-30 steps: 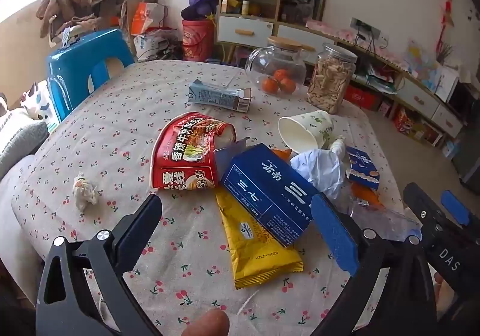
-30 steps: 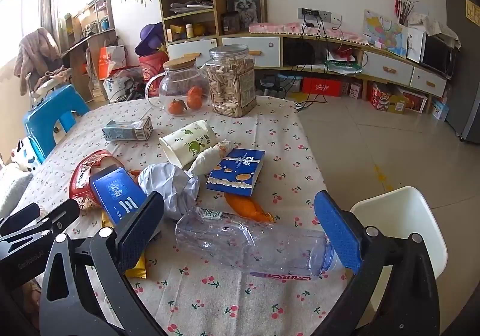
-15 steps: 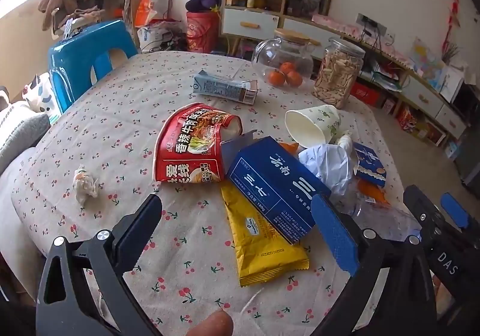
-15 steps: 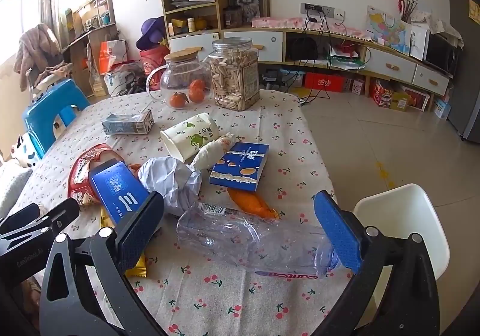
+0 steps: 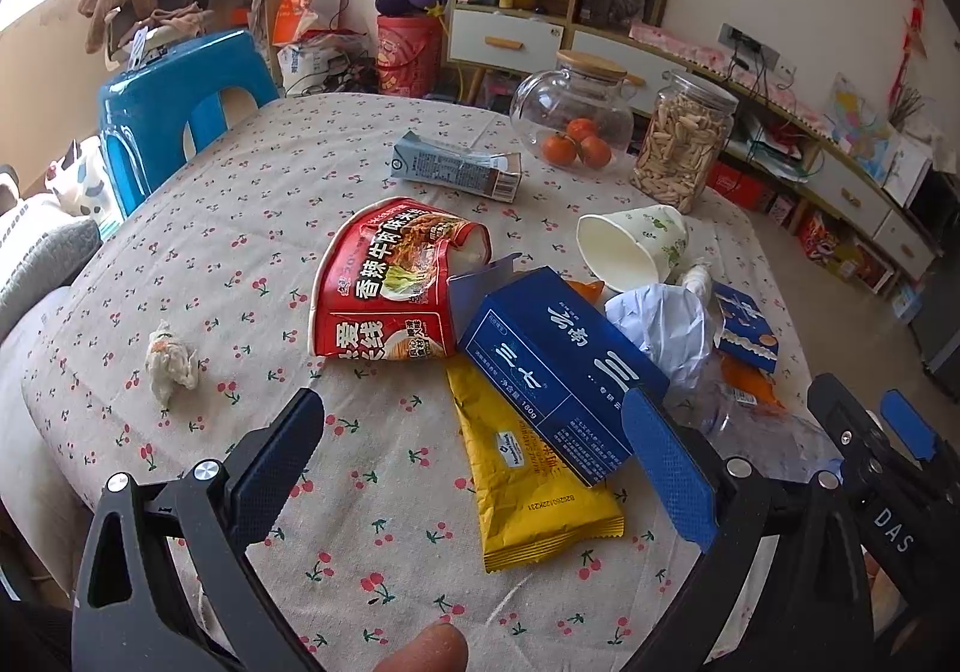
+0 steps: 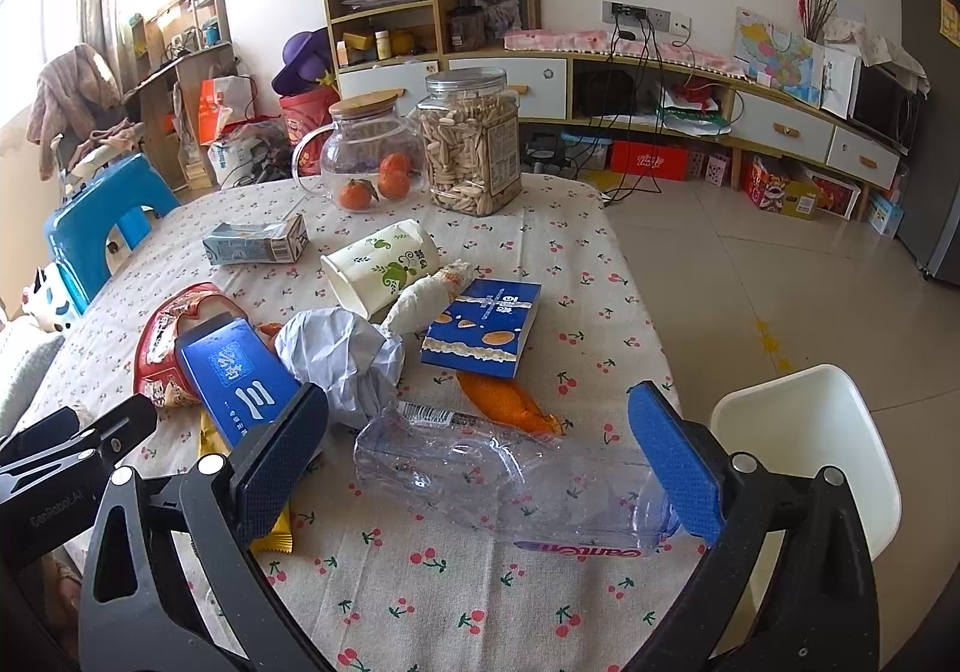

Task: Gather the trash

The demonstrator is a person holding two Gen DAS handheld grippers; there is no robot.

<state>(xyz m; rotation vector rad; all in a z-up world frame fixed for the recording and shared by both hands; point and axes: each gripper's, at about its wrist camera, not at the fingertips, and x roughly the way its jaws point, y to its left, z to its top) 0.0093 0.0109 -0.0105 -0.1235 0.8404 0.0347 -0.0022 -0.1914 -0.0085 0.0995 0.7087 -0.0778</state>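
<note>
Your left gripper (image 5: pixel 474 450) has eased closer to the trash pile since a second ago; right gripper (image 6: pixel 477 450) barely shifted. Both jaws wide, holding nothing. Crushed bottle (image 6: pixel 510 483) lies between the right fingers; blue box (image 5: pixel 561 372) overlaps the yellow wrapper (image 5: pixel 528 498). Glass jug (image 6: pixel 366 159) holds tangerines; paper cup (image 6: pixel 378 264) lies tipped over.

A table (image 5: pixel 252 204) under a cherry-print cloth is carrying a heap of litter: a red noodle cup (image 5: pixel 384 282), a yellow wrapper (image 5: pixel 528 498), a paper cup (image 5: pixel 630 252), a milk carton (image 5: pixel 450 171) and a crushed clear bottle (image 6: pixel 516 480) are lying on it, while a crumpled tissue (image 5: pixel 169 363) is sitting apart.
</note>
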